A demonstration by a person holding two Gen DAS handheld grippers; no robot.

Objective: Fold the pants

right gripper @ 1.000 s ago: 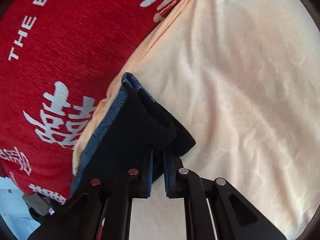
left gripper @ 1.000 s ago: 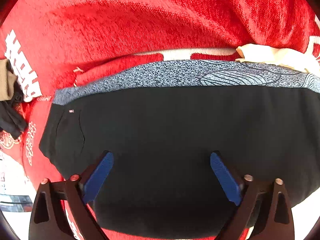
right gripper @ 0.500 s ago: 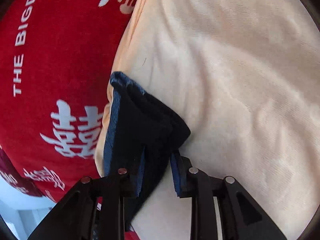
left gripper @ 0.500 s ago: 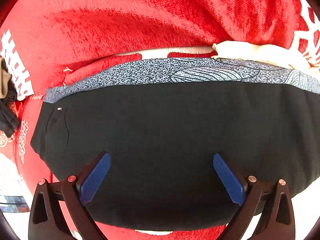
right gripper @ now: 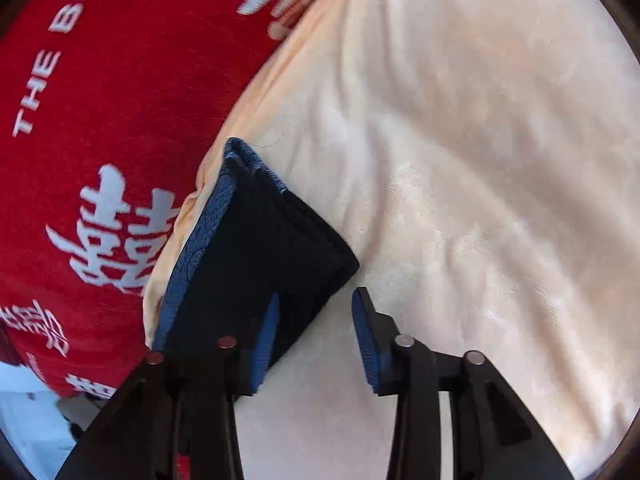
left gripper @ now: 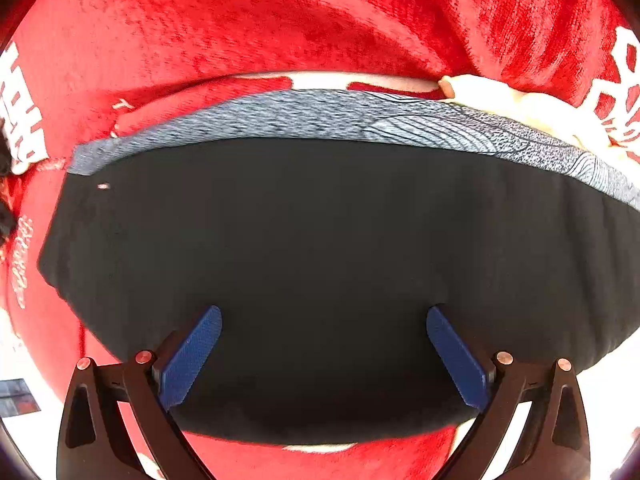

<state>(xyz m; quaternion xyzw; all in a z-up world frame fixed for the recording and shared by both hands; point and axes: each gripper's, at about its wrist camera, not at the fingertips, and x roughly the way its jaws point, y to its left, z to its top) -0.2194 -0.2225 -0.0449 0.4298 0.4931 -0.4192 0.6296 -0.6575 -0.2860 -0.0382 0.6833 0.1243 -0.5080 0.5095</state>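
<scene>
Folded pants (left gripper: pixel 320 272), released: right gripper (right gripper: pixel 316 332) fingers, clamped on the corner a second ago, now parted; left gripper (left gripper: pixel 324 356) wide, empty; fold likely done.

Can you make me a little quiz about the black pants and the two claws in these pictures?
1. True or false: the right claw is squeezing the black pants.
2. What colour is the band along the pants' edge?
3. The pants' corner rests on: A) cream blanket B) green towel.

Key: 1 false, it is open, like the left claw; 2 speckled blue-grey; 3 A.
</scene>
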